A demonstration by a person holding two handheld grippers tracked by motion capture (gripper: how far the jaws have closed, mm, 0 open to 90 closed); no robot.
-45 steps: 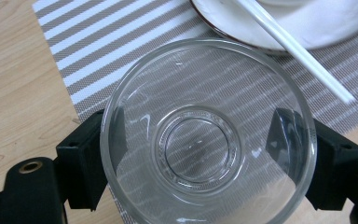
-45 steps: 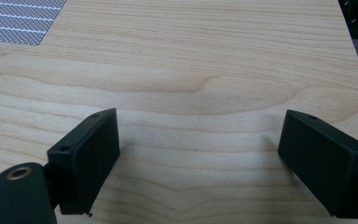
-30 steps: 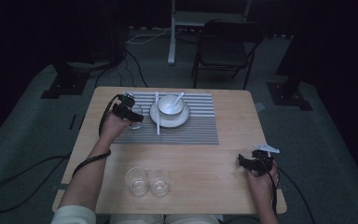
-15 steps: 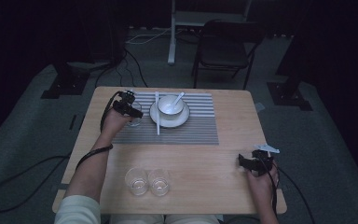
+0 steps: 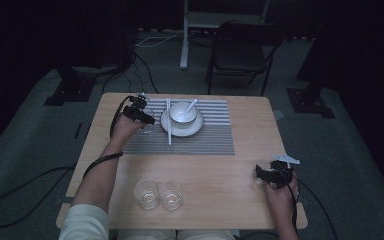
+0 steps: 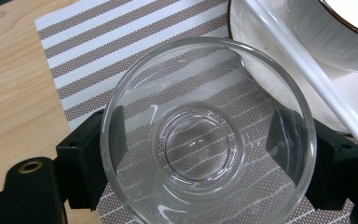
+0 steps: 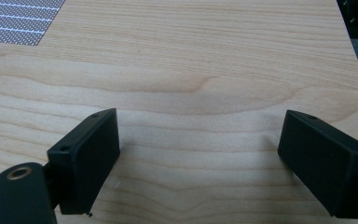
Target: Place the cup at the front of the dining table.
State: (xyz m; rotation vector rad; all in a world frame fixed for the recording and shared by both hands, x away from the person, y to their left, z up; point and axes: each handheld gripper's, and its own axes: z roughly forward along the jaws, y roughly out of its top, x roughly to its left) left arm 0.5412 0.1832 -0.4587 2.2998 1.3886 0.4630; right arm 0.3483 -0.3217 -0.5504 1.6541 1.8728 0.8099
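In my left gripper view, the glass (image 6: 208,135) hides the jaw tips. The bowl (image 6: 335,25) and plate (image 6: 354,93) run off frame.

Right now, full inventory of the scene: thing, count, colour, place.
table: 1, light wood, centre
placemat: 1, brown-white striped, far half of table
saucer: 1, white, on placemat
bowl: 1, white, on saucer
spoon: 1, white, in bowl
chopsticks: white, across saucer's left edge
glass: 1, clear, between left jaws
glasses: 2, clear, near edge
chair: 1, dark, beyond table
left gripper: black, on placemat
right gripper: black, open
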